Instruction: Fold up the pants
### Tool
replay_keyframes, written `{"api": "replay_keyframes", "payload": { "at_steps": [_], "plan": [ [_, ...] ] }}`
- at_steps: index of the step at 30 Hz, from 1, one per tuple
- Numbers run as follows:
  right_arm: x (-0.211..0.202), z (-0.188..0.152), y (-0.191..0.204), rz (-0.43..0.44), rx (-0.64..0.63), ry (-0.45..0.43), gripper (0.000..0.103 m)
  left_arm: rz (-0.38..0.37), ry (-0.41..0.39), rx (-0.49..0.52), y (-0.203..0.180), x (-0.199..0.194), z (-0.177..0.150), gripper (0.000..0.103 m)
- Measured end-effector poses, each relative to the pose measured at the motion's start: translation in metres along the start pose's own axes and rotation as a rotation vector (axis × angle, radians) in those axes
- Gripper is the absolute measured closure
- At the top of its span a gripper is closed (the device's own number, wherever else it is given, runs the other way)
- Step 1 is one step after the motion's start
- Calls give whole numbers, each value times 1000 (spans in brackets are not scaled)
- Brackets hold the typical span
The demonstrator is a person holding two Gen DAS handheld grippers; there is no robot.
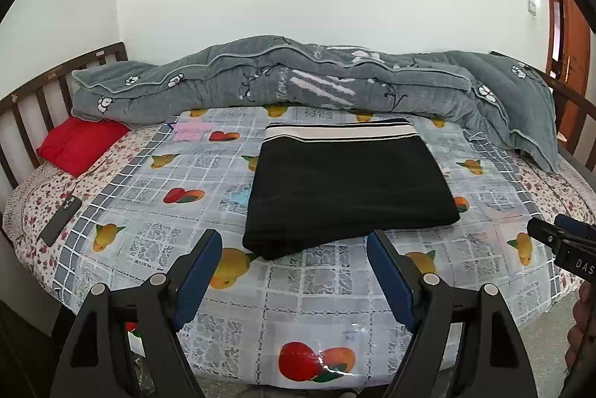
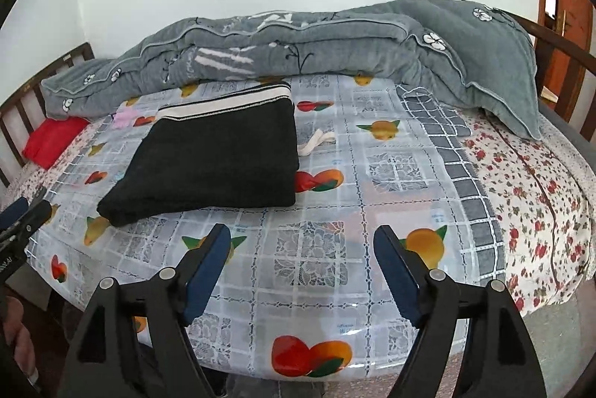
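The black pants [image 1: 346, 185] lie folded into a flat rectangle on the fruit-print plastic sheet [image 1: 156, 211] of the bed, striped waistband at the far side. They also show in the right wrist view [image 2: 219, 159], left of centre, with a white drawstring [image 2: 316, 141] sticking out at their right edge. My left gripper [image 1: 294, 241] is open and empty, held just in front of the pants' near edge. My right gripper [image 2: 301, 241] is open and empty, to the right of the pants; its tip shows in the left wrist view [image 1: 558, 241].
A rolled grey quilt [image 1: 283, 77] lies along the far side against the wall. A red pillow [image 1: 80, 142] and a phone [image 1: 61, 219] lie at the left. Wooden bed rails [image 1: 41, 92] stand at both ends. A door [image 2: 566, 36] is at the right.
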State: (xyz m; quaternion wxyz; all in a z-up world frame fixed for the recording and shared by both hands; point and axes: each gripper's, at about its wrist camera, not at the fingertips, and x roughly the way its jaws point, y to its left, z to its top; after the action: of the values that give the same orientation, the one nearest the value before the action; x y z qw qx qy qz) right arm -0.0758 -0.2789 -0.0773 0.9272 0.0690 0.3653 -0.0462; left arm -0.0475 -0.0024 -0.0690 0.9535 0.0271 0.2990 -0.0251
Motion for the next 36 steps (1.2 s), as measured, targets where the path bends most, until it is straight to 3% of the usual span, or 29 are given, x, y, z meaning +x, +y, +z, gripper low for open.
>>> {"api": "replay_keyframes", "payload": {
  "at_steps": [36],
  "plan": [
    [-31, -1, 2, -9, 6, -49, 25, -17, -26, -6, -7, -14, -1, 24]
  ]
}}
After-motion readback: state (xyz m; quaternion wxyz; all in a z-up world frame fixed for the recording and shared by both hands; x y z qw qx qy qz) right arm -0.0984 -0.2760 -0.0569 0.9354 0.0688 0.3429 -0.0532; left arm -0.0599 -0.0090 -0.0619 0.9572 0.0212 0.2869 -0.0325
